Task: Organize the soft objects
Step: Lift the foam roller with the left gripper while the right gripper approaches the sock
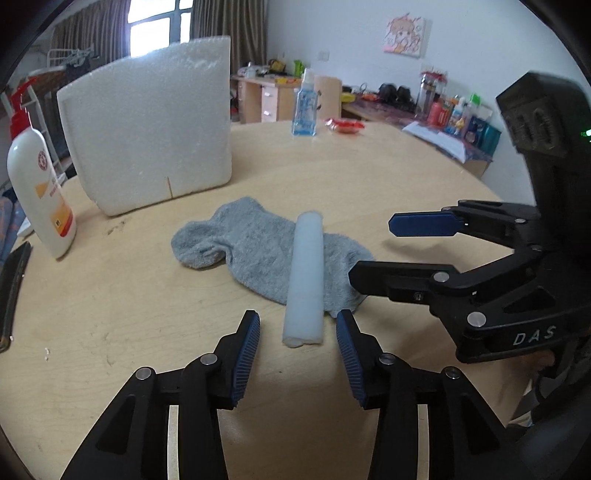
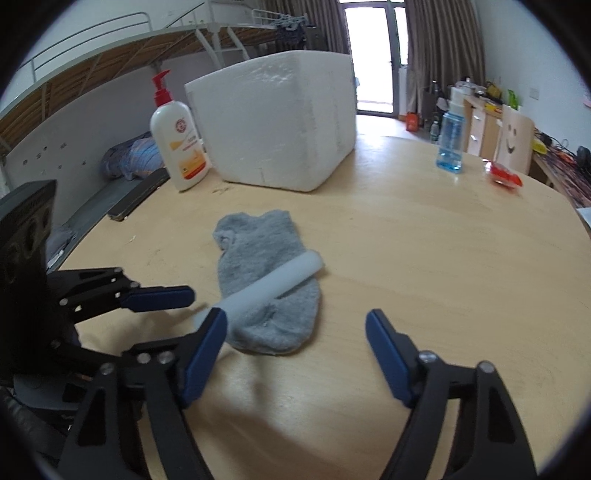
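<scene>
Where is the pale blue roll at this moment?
In the left wrist view the pale blue roll lies across the grey sock mid-table, its near end between the open left claw's fingers, in front of the white foam box.

**A bright bedroom behind the bench**

Beyond the fingers, a pale wooden bench (image 2: 424,258) fills the foreground. Straight ahead in the right wrist view, a glass door (image 2: 373,55) glares with daylight between brown curtains (image 2: 439,48). Left of the fingers stands a metal loft bed (image 2: 110,59). To the right, white walls (image 1: 351,33) back a cluttered wooden desk (image 1: 258,96) and an anime poster (image 1: 404,35).
</scene>
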Action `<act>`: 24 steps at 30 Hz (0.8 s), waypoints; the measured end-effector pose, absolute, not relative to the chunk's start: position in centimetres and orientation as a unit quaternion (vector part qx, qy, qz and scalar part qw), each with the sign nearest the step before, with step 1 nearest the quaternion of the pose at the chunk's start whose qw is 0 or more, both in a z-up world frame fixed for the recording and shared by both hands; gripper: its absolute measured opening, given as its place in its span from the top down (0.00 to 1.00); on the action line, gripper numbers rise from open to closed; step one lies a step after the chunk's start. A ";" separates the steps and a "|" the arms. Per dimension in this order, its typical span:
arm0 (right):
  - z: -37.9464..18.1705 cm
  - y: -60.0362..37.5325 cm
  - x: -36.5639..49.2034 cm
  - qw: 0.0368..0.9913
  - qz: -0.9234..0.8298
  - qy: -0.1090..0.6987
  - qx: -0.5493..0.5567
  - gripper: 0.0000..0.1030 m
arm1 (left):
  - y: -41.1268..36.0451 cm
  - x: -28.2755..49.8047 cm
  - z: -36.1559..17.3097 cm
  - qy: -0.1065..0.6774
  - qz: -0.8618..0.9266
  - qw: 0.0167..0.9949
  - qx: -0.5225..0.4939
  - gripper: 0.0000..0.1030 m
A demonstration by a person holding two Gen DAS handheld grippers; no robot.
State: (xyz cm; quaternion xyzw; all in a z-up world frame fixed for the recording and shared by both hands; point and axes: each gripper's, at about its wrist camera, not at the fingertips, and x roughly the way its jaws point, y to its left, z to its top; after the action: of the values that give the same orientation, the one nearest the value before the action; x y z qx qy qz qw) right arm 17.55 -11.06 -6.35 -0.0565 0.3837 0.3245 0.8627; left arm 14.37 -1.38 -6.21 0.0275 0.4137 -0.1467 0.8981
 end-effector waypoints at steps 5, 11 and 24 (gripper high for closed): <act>-7.2 -10.3 18.1 0.849 0.333 0.404 -0.068 0.48 | -1.4 14.4 -6.2 0.417 -0.149 0.896 0.028 0.58; -7.7 -9.7 18.7 0.840 0.340 0.415 -0.074 0.48 | -1.0 14.5 -6.3 0.422 -0.142 0.895 0.025 0.78; -7.6 -11.1 18.7 0.851 0.307 0.417 -0.088 0.85 | -0.5 14.3 -5.5 0.410 -0.131 0.902 0.026 0.86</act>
State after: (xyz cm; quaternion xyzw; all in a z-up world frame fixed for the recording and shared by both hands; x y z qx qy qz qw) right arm 18.66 -11.12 -7.55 -0.0879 0.4170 0.3067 0.8511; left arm 14.27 -0.53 -5.52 0.0261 0.4097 -0.1306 0.9024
